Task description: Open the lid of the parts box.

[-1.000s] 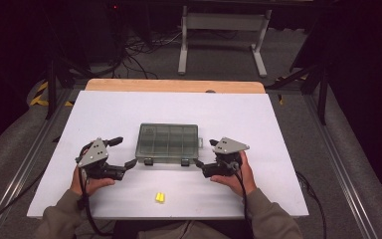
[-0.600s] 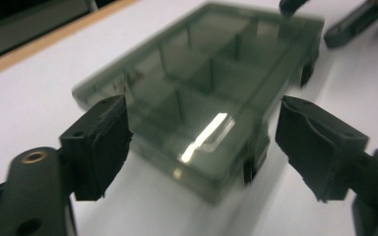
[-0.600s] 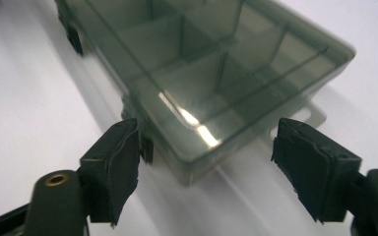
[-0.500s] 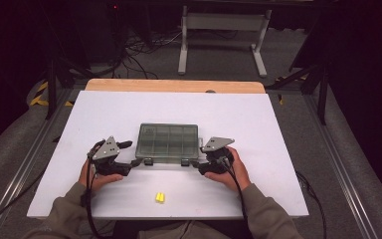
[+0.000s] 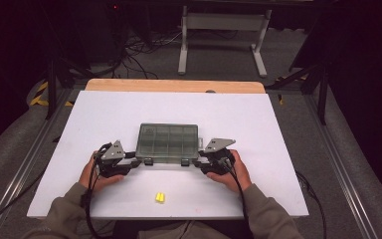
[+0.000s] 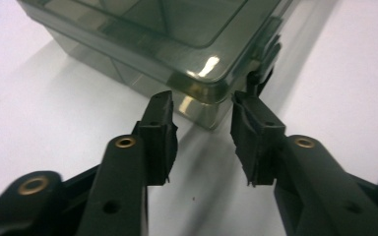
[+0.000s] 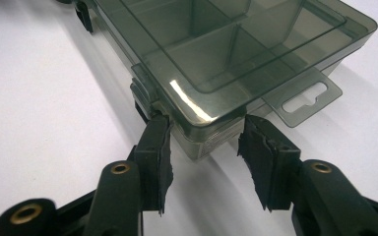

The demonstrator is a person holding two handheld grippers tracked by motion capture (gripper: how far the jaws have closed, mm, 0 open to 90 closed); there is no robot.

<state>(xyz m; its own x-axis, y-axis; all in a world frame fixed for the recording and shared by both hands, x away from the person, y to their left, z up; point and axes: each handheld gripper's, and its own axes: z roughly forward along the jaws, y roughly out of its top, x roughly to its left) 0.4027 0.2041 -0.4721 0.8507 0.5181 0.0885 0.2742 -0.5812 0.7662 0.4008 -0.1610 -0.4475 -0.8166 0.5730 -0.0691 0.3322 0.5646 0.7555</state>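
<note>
While the smoky compartment box (image 5: 167, 143) sits lid-down-shut near the middle of the white desk (image 5: 278, 129), both hands have closed in on its near edge. A second ago the two tools were parked off to either side of the box, well apart from it; half a second ago they had drawn nearer; now each is at a near corner. The left gripper (image 5: 135, 162) has come up to the box's near left corner, and in the left gripper view its fingers (image 6: 158, 132) stand apart with the corner of the box (image 6: 197, 83) between and just beyond them, not yet pinched. The right gripper (image 5: 195, 162) mirrors it at the near right corner: its fingers (image 7: 155, 147) are spread about as far, one just beside the small latch (image 7: 142, 93) on the box's front, the other below the clear hang tab (image 7: 302, 101) that sticks out from the box's end.

The box itself has not shifted in that time. I'd judge this as the approach just finishing: both tools are lined up on the front of the box, likely to work the latches or steady it for opening, and nothing is gripped so far.

Nearer the person than the box, a small yellow piece (image 5: 159, 197) lies untouched on the desk, between the two sleeves (image 5: 67, 219).
</note>
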